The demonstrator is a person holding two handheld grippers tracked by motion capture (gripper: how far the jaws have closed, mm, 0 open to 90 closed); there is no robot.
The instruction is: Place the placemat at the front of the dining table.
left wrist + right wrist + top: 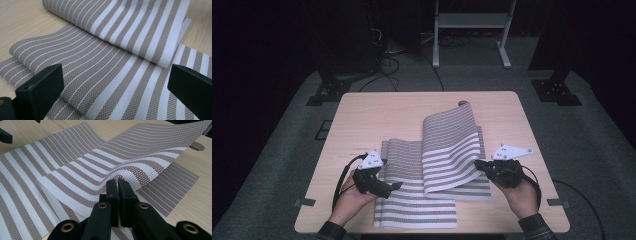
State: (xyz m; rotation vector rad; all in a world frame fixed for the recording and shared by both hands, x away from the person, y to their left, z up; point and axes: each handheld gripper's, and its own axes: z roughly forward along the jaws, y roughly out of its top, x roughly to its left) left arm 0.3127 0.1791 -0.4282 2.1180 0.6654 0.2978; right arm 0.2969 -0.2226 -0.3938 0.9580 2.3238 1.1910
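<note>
Striped placemat (447, 150) lies frame centre, its right edge pinched and lifted in your right gripper (480, 165). Left gripper (394, 187) gapes, holding nothing. Thin pinch: stiff weave may slip free.

The right gripper (117, 185), jaws seemingly pinched together, grips the lifted striped mat's (82, 170) edge.
</note>
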